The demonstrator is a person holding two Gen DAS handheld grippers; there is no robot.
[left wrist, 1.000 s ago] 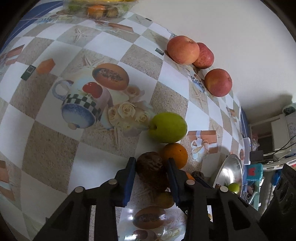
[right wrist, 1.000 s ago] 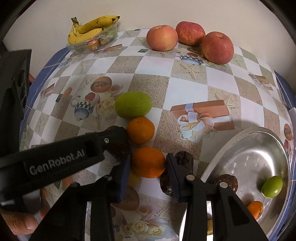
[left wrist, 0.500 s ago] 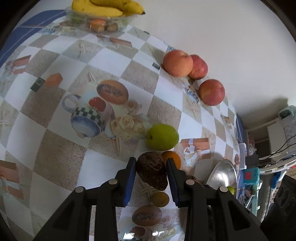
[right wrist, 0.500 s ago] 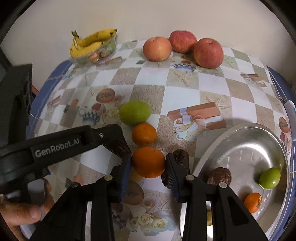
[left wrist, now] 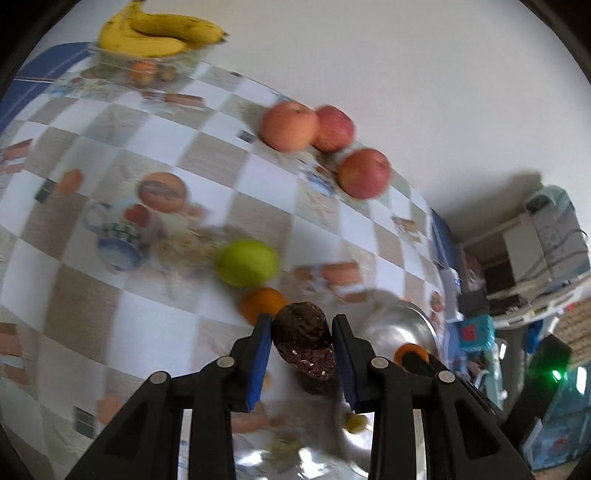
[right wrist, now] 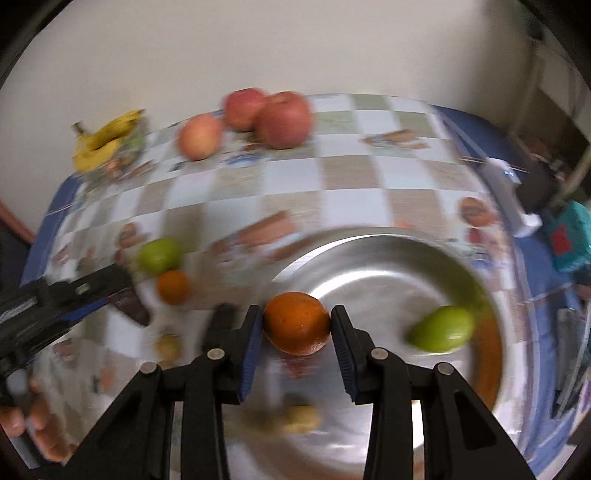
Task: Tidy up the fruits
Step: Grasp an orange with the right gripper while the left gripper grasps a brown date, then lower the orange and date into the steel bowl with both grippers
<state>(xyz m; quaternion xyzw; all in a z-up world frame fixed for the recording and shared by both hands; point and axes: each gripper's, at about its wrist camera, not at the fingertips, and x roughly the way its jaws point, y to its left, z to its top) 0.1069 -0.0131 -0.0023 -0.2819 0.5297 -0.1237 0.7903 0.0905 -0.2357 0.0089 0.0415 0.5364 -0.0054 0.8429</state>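
Note:
My left gripper is shut on a dark brown wrinkled fruit and holds it above the table, left of the steel bowl. My right gripper is shut on an orange and holds it over the steel bowl, which holds a green fruit. A green fruit and a small orange lie on the checked tablecloth; they also show in the right wrist view, the green fruit and the small orange. The left gripper's arm shows at the left.
Three red apples sit near the wall at the table's back. Bananas lie on a clear tray at the back left. Shelves and clutter stand beyond the table's right edge.
Both grippers have lifted their fruit and swung right. The right gripper now holds the orange over the steel bowl; the left has risen with the brown fruit toward the bowl.

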